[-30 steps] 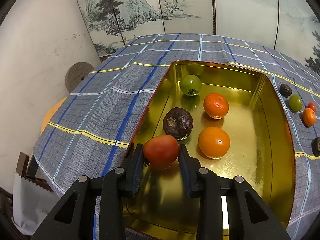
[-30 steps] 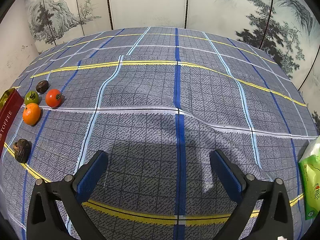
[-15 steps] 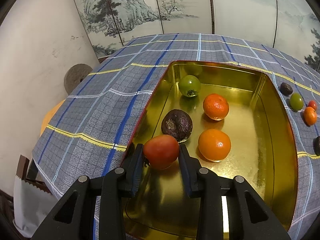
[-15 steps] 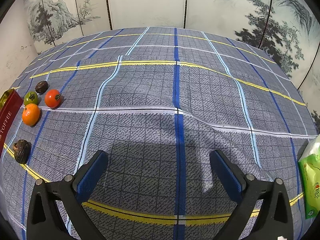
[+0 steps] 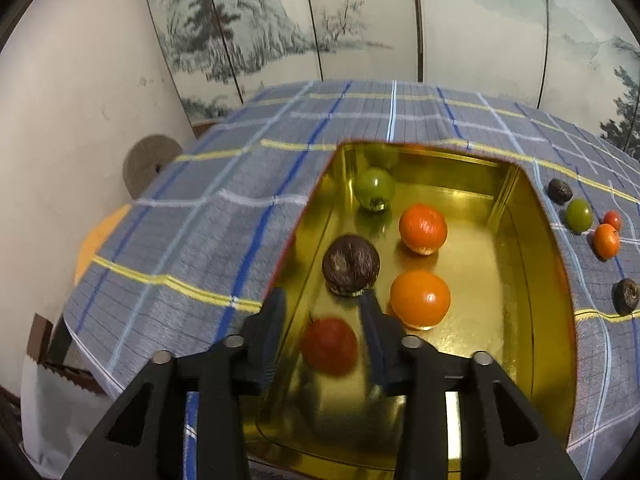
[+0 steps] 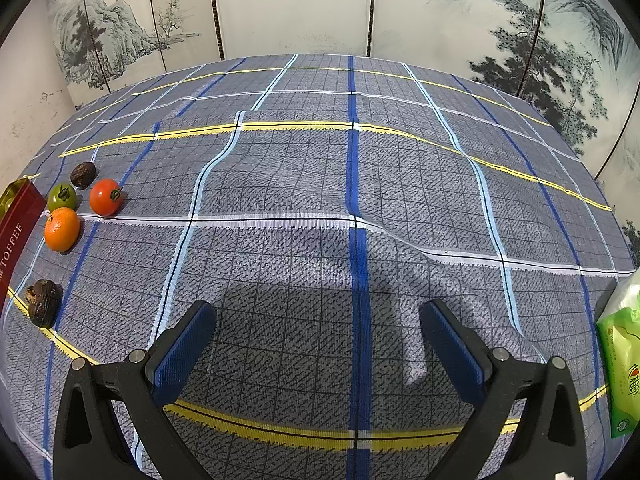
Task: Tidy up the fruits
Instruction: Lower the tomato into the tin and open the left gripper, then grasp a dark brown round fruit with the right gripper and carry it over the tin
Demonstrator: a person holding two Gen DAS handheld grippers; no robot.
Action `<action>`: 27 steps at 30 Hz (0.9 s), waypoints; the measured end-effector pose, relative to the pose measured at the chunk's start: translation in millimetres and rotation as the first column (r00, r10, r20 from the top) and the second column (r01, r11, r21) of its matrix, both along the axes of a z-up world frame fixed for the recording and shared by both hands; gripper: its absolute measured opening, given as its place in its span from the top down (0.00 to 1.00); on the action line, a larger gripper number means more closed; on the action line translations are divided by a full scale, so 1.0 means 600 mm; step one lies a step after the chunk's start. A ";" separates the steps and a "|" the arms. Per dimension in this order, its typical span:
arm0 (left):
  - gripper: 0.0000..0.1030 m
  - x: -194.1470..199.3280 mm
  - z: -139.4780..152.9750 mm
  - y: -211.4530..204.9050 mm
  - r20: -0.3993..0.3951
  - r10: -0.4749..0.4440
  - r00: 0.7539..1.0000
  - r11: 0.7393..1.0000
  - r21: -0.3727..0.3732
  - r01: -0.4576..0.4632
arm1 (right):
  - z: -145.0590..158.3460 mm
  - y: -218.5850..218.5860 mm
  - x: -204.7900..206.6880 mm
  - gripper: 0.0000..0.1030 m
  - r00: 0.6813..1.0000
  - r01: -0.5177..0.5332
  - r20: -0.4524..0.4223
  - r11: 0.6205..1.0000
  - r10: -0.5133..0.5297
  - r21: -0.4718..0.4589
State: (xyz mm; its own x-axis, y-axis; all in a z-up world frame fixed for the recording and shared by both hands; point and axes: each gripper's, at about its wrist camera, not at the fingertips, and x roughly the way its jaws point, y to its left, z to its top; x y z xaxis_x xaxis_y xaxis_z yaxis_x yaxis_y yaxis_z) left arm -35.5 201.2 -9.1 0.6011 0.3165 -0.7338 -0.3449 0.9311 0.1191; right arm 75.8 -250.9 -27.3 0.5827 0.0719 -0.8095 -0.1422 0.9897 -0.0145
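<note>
since the earlier frame, the round red tomato [image 5: 329,346] had left the pads of the left gripper [image 5: 324,312] and showed blurred, lower between the fingers, over the near end of the gold metal tin [image 5: 536,280]. the jaws were opening, with the tomato between them but no longer pinched; whether it had already landed on the tin floor could not be told. the right gripper [image 6: 316,344] hung wide open and empty over the blue plaid cloth on the counter [image 6: 280,168].

inside the tin lay a wrinkled dark brown passion fruit [image 5: 351,264], two orange mandarins [image 5: 420,299] and a green tomato [image 5: 374,189]. five more fruits waited on the cloth just beside the tin, among them a red tomato with a green stalk [image 6: 105,197] and a dimpled orange mandarin [image 6: 61,229].

judging by looks, these fruits were light, round and prone to roll on smooth metal. tomato skin seemed slick and easily bruised, so a gentle pinch across the widest middle would suit best; the mandarins' dimpled rind should give surer purchase, and the shrivelled passion fruits looked firm and rough.
</note>
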 end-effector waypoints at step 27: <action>0.31 -0.055 0.034 -0.021 0.082 0.008 0.997 0.999 0.033 -0.010 | 0.080 0.131 -0.099 0.01 0.952 -0.264 0.166 0.964 0.256 0.023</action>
State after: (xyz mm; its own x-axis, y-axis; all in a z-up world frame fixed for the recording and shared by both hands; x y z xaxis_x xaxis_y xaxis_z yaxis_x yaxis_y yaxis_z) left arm -68.4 188.8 11.2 0.6556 0.3459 -0.6712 -0.3630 0.9238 0.1215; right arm 16.6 -172.5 21.0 0.6606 0.2716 -0.6999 -0.3942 0.9189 -0.0154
